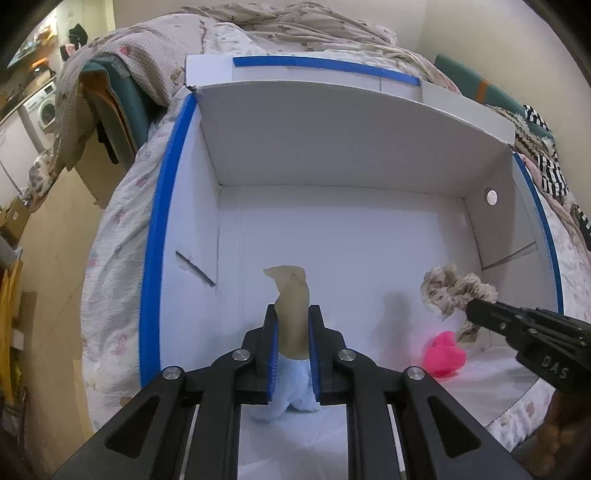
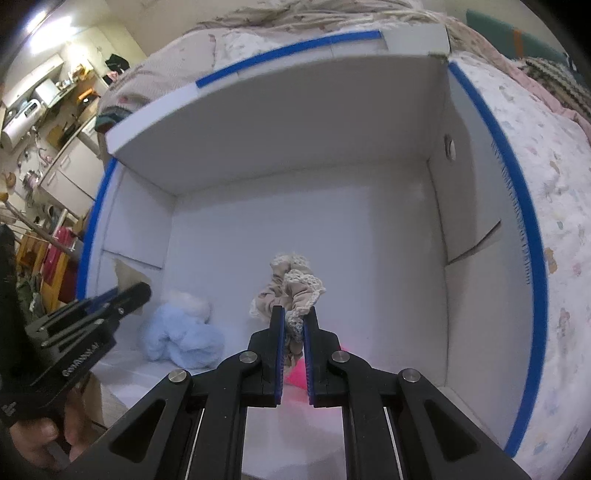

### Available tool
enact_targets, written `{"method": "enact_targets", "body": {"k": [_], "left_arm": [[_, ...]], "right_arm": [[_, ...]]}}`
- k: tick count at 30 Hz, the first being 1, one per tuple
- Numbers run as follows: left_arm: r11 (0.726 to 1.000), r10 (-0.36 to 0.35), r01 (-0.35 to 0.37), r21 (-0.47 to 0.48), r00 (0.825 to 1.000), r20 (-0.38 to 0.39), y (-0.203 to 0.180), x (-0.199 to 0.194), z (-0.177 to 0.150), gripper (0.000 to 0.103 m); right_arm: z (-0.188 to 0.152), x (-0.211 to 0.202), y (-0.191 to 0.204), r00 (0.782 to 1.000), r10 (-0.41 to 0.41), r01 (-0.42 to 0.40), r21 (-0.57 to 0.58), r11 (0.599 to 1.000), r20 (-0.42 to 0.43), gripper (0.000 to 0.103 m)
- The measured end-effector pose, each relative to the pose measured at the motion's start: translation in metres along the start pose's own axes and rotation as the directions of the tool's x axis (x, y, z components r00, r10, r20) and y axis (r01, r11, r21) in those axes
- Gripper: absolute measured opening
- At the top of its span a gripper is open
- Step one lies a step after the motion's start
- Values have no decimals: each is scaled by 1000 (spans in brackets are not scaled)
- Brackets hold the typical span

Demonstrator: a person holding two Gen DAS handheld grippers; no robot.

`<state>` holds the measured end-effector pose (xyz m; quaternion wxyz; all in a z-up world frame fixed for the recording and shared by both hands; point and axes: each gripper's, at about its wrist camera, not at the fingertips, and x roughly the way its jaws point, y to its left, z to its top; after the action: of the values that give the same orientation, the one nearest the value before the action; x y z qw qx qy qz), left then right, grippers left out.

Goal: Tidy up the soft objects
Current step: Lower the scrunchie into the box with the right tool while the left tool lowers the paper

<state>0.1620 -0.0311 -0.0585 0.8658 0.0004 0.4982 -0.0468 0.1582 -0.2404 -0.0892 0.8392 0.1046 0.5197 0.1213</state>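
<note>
A white cardboard box with blue-taped rims lies open on a bed. My left gripper is shut on a beige cloth piece and holds it over the box floor, above a light blue fluffy item. My right gripper is shut on a beige lace-trimmed scrunchie, held inside the box above a pink soft item. In the left wrist view the scrunchie and pink item sit at right. In the right wrist view the blue item lies at left, and the left gripper stands above it.
The box rests on a floral bedsheet with rumpled blankets behind it. Striped and knitted clothes lie at the right. A washing machine and cluttered shelves stand beyond the bed's left side.
</note>
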Motion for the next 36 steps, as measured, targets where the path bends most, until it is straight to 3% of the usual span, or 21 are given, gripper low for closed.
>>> {"method": "enact_targets", "body": {"k": [9, 12, 26, 28, 30, 34, 36], "left_arm": [[1000, 9, -8, 2, 1000, -20, -4, 9, 3, 19], [1000, 8, -8, -5, 1000, -24, -3, 10, 3, 31], [999, 40, -40, 17, 999, 19, -6, 3, 5, 33], [999, 39, -39, 19, 999, 21, -5, 2, 5, 33], [999, 45, -46, 28, 999, 26, -6, 1, 5, 33], [998, 54, -55, 31, 998, 32, -7, -1, 5, 36], [998, 52, -52, 23, 998, 33, -7, -4, 5, 48]], "right_arm": [[5, 17, -3, 999, -15, 15, -4, 1000, -35, 11], [5, 18, -4, 999, -9, 9, -1, 1000, -42, 11], [7, 4, -5, 1000, -14, 14, 2, 1000, 9, 13], [7, 3, -5, 1000, -8, 8, 2, 1000, 12, 26], [7, 1, -7, 1000, 2, -2, 7, 1000, 19, 61], [9, -6, -4, 998, 5, -5, 7, 1000, 59, 66], [10, -12, -5, 996, 19, -21, 22, 1000, 82, 73]]}}
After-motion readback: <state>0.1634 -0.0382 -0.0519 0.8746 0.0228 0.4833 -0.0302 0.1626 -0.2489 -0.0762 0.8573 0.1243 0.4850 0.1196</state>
